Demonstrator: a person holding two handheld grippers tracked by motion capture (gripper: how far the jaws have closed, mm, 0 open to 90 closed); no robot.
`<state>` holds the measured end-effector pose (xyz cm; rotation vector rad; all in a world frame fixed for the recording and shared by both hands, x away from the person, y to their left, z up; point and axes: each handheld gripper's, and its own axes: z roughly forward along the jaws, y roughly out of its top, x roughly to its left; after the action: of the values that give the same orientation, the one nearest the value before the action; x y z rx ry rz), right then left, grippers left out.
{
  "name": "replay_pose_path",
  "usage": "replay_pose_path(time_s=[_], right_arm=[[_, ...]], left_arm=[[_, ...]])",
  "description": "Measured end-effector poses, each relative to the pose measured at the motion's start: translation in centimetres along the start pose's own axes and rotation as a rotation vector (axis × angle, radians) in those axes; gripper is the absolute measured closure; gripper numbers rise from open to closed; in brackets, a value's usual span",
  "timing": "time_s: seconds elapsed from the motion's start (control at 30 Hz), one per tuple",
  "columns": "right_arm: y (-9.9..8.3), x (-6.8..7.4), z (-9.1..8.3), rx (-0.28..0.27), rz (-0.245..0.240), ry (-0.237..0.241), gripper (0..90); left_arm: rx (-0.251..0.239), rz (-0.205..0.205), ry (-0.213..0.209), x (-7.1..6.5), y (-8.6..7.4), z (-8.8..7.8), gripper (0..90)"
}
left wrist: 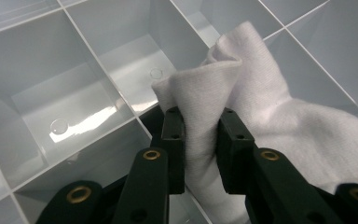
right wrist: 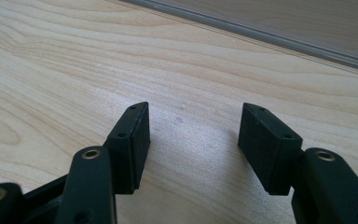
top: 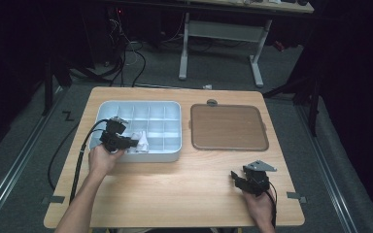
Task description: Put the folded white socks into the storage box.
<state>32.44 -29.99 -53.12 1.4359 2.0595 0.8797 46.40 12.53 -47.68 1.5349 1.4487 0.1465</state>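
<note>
A white cloth (left wrist: 261, 107) lies bunched in the pale grey compartment tray (top: 172, 110), over its front middle cells, and shows as a white lump (top: 140, 141) in the high view. My left gripper (left wrist: 201, 126) is shut on a fold of that cloth, both pads pressing the fabric; from above it sits at the tray's front left (top: 124, 141). My right gripper (right wrist: 193, 135) stands open over bare wood with nothing between its jaws, near the table's front right (top: 250, 179).
A brown rimmed mat or lid (top: 227, 127) lies to the right of the tray. The wooden table (top: 184, 189) ends close behind my right hand. The tray's dividers (left wrist: 135, 116) stand around the cloth. Cables and a desk frame are on the floor beyond.
</note>
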Motion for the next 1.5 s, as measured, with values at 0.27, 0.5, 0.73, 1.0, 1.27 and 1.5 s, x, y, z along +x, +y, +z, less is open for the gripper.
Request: replay_pose_path(time_s=[0.27, 0.5, 0.73, 1.0, 1.27, 1.5], right_arm=[[0.0, 0.0, 0.0, 0.000, 0.000, 0.000, 44.0], [0.0, 0.0, 0.0, 0.000, 0.000, 0.000, 44.0], [0.0, 0.0, 0.0, -0.001, -0.001, 0.000, 44.0], [0.0, 0.0, 0.0, 0.000, -0.001, 0.000, 44.0], [0.0, 0.0, 0.0, 0.000, -0.001, 0.000, 44.0], [0.0, 0.0, 0.0, 0.000, -0.001, 0.000, 44.0]], left_arm=[[0.000, -0.001, -0.002, 0.0, -0.2, 0.1, 75.6], [0.031, 0.039, 0.019, -0.3, -1.1, 1.0, 75.9], [0.046, 0.052, 0.028, -0.3, -1.3, 1.3, 75.9], [0.082, 0.044, 0.051, -0.5, -1.2, 1.7, 75.4], [0.077, 0.035, 0.059, -0.6, -1.1, 1.7, 73.1], [0.041, 0.018, 0.041, -0.8, -0.9, 1.1, 65.4]])
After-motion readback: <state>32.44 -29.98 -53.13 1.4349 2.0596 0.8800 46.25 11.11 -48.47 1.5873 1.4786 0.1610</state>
